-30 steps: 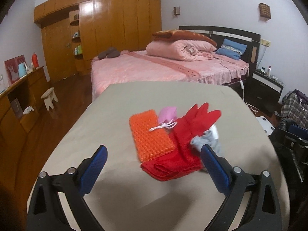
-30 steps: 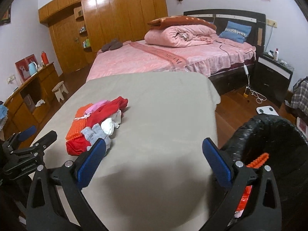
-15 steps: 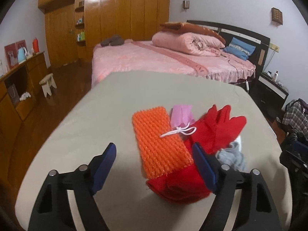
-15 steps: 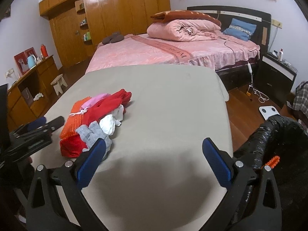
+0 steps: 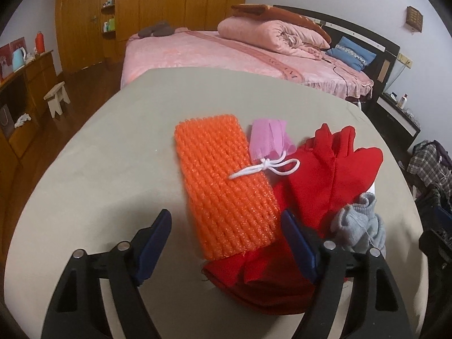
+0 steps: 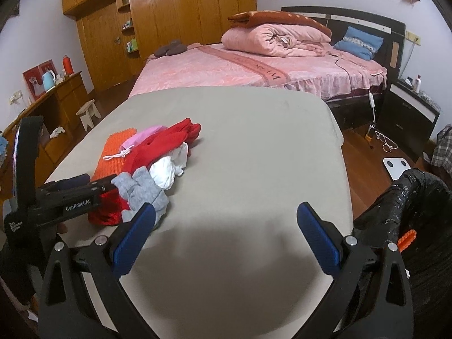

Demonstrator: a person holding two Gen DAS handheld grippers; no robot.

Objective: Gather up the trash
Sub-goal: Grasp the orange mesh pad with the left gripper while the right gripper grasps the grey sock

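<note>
1. Left tool (image 5: 226, 243): blue pads spread apart, gripping nothing, held low over the near end of the orange mesh pad (image 5: 223, 180), one pad on either side of it; whether touching the pile, cannot tell.
2. Right tool (image 6: 226, 231): likewise spread wide and empty, poised above a bare stretch of the beige desk (image 6: 254, 147), well apart from the pile.
3. Orange mesh pad: flat on the desk, long side running away from the left camera, near end overlapping the red cloth (image 5: 333, 169).
4. Pink pouch (image 5: 268, 141): just beside the far right edge of the pad, white drawstring (image 5: 265, 168) trailing across the pad's corner.
5. Red cloth: crumpled, touching the pad's right side and reaching under its near end.
6. Grey gloves (image 6: 141, 192): at the near right of the pile, against the red cloth; white rag (image 6: 169, 166) tucked beside them, seen from the right wrist.
7. Black-lined trash bin (image 6: 409, 197): off the desk's right edge, beside the right tool, with an orange scrap (image 6: 406, 238) showing at its rim.
8. Behind the desk: pink bed (image 6: 240, 67) with a rolled quilt (image 6: 271, 41) and blue pillow (image 6: 361, 42); wooden wardrobe (image 6: 169, 19) along the far wall; small stool (image 6: 89, 114) on the floor to the left.
</note>
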